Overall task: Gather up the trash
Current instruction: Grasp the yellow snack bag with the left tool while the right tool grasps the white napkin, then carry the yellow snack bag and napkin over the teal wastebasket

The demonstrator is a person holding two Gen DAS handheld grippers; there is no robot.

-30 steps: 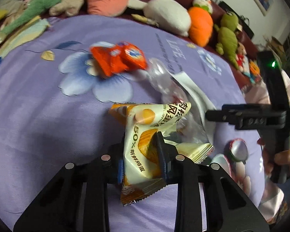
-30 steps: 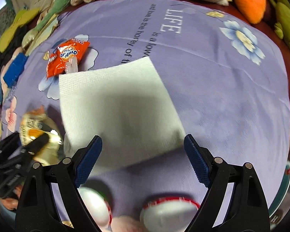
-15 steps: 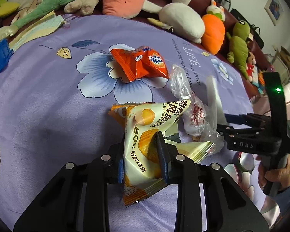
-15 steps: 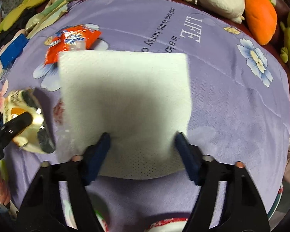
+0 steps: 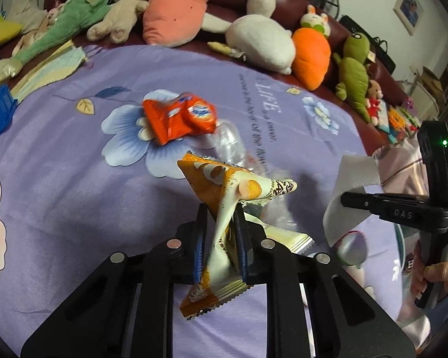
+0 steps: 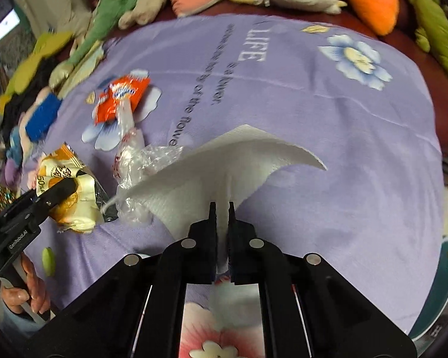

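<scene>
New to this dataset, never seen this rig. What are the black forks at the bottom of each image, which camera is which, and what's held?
No robot here: a person carries a hand-held two-finger gripper in each hand, and a fisheye camera on each one looks forward along its fingers.

The left wrist view shows the left gripper shut on a yellow-orange snack wrapper. Its jaws have just been closing further on it.

The right wrist view shows the right gripper, whose jaws have just closed on a white paper napkin, which now folds up off the purple floral cloth.

Left lying on the cloth: an orange packet and crumpled clear plastic. Plush toys line the far edge.
</scene>
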